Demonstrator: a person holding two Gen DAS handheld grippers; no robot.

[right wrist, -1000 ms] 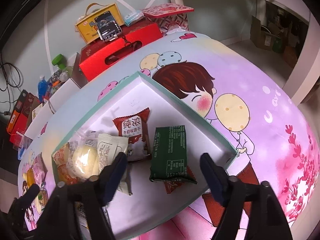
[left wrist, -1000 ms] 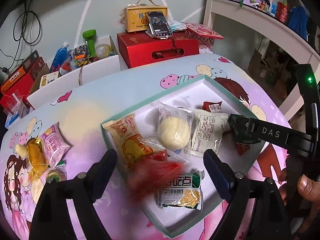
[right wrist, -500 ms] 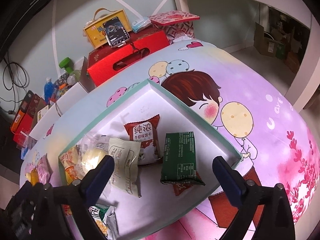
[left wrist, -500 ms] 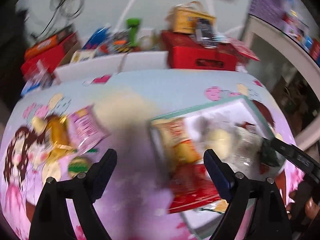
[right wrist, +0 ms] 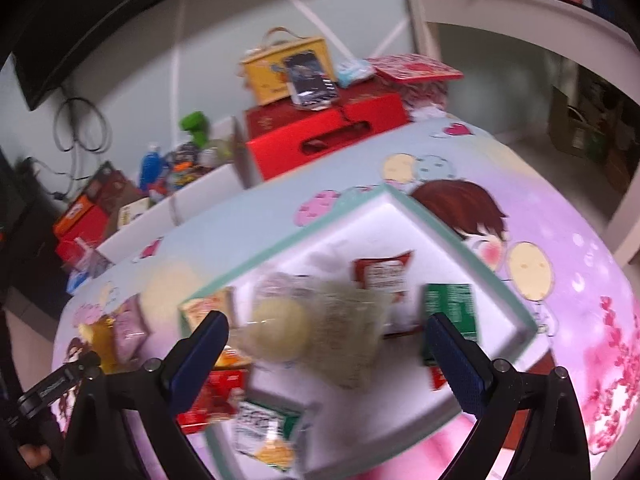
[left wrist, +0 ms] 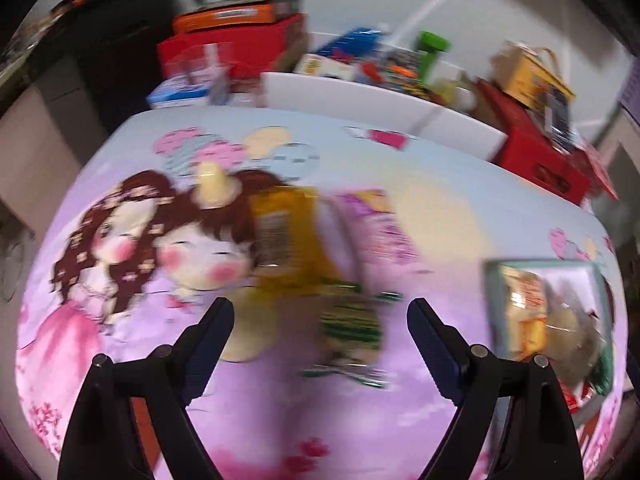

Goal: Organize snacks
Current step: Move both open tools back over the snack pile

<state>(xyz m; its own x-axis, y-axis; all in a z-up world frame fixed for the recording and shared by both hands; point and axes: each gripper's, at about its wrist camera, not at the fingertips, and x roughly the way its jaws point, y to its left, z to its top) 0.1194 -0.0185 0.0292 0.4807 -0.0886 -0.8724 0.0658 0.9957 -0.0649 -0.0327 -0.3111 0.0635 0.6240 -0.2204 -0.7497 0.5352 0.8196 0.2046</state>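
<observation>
Between the fingers of the left gripper [left wrist: 320, 340] there's just air, jaws spread wide and gripping nothing, and it's hanging over the loose snacks on the cartoon tablecloth [left wrist: 120, 320]: a green striped packet [left wrist: 352, 324] sits right ahead between the finger tips, with a yellow packet [left wrist: 288, 236] behind it and a pink packet [left wrist: 380, 224] just beside that one. Pretty blurry shot, so labels are unreadable. Compared with half a second back, this gripper has swung left off the tray; the teal-rimmed tray [left wrist: 496, 280] that was under it a second ago is now way over at the right edge of its view, and the red packet that was a blur between its fingers back then lies in the tray's near left corner [right wrist: 216, 396] in the right wrist view. Over on the other side, the right gripper [right wrist: 324, 356] is also wide open and empty, hovering above the tray [right wrist: 460, 240] like before, but it has shifted a bit so the round pale bun packet [right wrist: 280, 328] and the whitish packet [right wrist: 348, 340] are now between its fingers instead of the dark green packet [right wrist: 452, 308], which is now by the right finger. A red-and-white packet [right wrist: 380, 276] lies further in, and a green cracker packet [right wrist: 264, 428] at the tray's near edge. Past the table there's a red gift box [right wrist: 328, 140] with a yellow box [right wrist: 288, 68] on top.
</observation>
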